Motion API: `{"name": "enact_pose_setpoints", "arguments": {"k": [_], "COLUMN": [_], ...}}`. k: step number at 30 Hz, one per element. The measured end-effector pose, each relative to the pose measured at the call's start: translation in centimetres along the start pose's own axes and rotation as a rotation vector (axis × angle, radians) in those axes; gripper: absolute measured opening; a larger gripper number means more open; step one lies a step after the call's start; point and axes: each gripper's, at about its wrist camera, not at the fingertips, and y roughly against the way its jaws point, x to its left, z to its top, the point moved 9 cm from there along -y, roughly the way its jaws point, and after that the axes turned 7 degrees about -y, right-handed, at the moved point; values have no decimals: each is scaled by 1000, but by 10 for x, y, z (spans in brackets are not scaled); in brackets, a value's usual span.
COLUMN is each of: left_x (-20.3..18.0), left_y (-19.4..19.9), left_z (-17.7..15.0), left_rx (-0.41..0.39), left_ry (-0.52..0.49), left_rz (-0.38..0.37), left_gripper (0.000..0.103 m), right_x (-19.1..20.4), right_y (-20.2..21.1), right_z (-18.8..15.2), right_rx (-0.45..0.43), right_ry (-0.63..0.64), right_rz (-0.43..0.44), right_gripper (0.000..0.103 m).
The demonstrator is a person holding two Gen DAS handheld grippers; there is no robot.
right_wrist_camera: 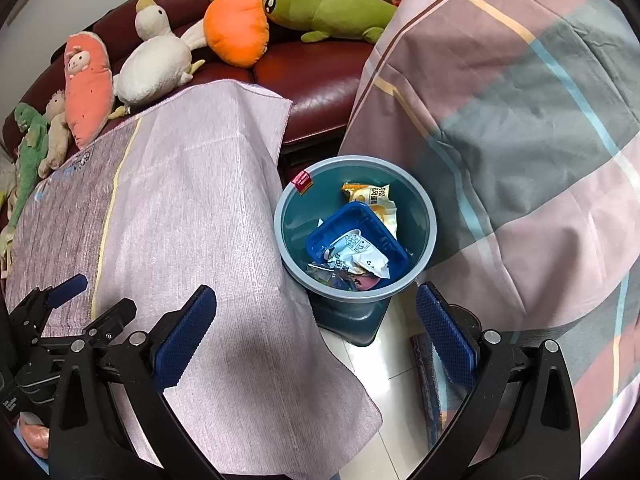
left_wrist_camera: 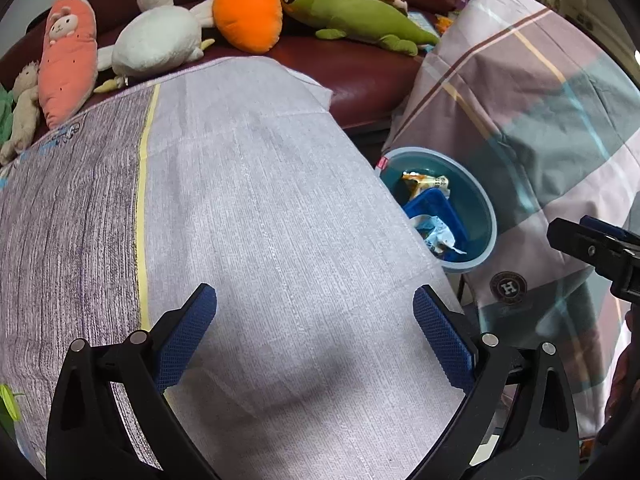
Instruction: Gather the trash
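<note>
Both grippers empty. My left gripper (left_wrist_camera: 315,336) hangs over the cloth-covered table (left_wrist_camera: 260,200), fingers spread wide, nothing between the pads. My right gripper (right_wrist_camera: 316,336) is the same: fingers released and apart, nothing held, straddling the table's right edge with the floor (right_wrist_camera: 384,356) below.

The trash sits in the bin (right_wrist_camera: 430,216), which stands on the floor between the table edge and the plaid-draped furniture (right_wrist_camera: 520,140). Inside: a blue plastic tray (right_wrist_camera: 384,232), a crumpled white wrapper (right_wrist_camera: 358,254) lying in it, a yellow snack packet (right_wrist_camera: 370,194) behind, and some foil scraps at the front. A small red wrapper (right_wrist_camera: 302,182) clings to the rim at the far left.

I see no loose trash on the tablecloth from either camera. My read: collection is near done or done, unless something lies out of view.

Risks from here:
- The red wrapper is on the rim, not inside. A bump to the bin or a tug on the cloth could drop it on the floor.
- The tablecloth overhangs right beside the bin. If a right finger snags it, the cloth drags and may tip the bin.
- The tray stands tilted and fills much of the bin, so anything dropped onto it could slide or bounce out.

Further back: a dark red sofa (right_wrist_camera: 320,76) with plush toys, including an orange carrot (right_wrist_camera: 236,28), a white duck (right_wrist_camera: 154,68) and a green lizard (right_wrist_camera: 332,10). Not trash; leave them.
</note>
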Motion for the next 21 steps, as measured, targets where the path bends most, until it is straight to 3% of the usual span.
{"name": "enact_pose_setpoints", "arguments": {"k": [21], "left_x": [-4], "left_y": [-15], "left_z": [-1], "left_rx": [37], "left_ry": [-18], "left_rz": [13], "left_gripper": [99], "right_x": [-6], "right_y": [-15], "right_z": [2], "right_rx": [28], "right_ry": [-6], "right_rz": [-22], "right_gripper": [96]}}
